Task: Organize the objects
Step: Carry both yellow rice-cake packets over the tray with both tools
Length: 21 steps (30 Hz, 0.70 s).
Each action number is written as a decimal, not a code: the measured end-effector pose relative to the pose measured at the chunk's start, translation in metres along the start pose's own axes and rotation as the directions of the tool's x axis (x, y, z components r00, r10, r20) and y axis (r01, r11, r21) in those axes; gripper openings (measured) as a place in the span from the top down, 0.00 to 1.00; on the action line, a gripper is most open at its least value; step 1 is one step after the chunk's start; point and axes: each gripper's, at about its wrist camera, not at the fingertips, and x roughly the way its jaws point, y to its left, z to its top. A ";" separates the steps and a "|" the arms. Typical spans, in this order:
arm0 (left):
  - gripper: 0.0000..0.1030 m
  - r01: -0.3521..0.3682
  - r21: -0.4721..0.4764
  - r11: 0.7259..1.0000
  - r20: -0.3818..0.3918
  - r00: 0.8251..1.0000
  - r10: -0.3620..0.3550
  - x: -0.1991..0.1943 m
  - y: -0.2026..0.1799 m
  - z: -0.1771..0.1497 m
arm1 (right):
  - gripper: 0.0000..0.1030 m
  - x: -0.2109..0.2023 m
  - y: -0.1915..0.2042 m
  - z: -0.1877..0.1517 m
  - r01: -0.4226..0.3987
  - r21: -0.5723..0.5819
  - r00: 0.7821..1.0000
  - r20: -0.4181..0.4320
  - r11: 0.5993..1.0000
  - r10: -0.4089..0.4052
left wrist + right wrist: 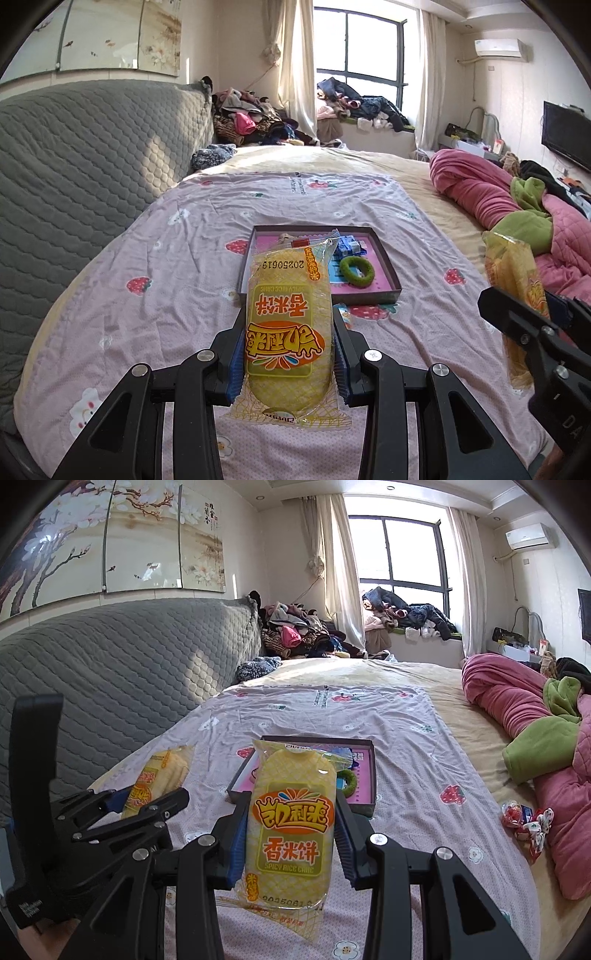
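Two rice cake packets, one pinched in my left gripper (288, 354), one in my right gripper (291, 845); one open box (369, 295), one green ring (357, 271).

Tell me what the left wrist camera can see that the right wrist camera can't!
Only the left wrist view shows the black TV on the wall and a small snack wrapper lying just in front of the box.

Only the right wrist view shows the red-and-white candy bundle by the pink blanket, and the whole blossom painting.

Both show the left tongs and right tongs, each shut on a yellow rice cake packet, plus the open box holding a green ring.
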 end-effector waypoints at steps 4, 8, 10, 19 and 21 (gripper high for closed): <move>0.61 0.007 -0.007 1.000 0.013 1.000 -0.007 -0.003 0.001 0.000 | 0.60 0.003 0.000 -0.002 -0.005 0.003 1.000 -0.001 1.000 0.005; 0.61 0.006 -0.005 1.000 0.011 1.000 -0.006 0.000 0.002 0.002 | 0.60 0.004 0.001 -0.001 -0.001 0.002 1.000 0.008 1.000 0.001; 0.61 0.000 0.002 1.000 0.011 1.000 0.000 0.002 0.001 0.003 | 0.60 0.006 0.000 0.002 0.001 0.001 1.000 0.008 1.000 -0.001; 0.61 0.000 0.026 1.000 0.011 1.000 0.000 0.021 -0.009 0.021 | 0.60 0.021 -0.008 0.016 0.006 -0.006 1.000 0.015 1.000 -0.006; 0.61 -0.004 0.029 1.000 0.008 1.000 0.004 0.026 -0.011 0.025 | 0.60 0.026 -0.011 0.018 0.010 -0.008 1.000 0.015 1.000 -0.010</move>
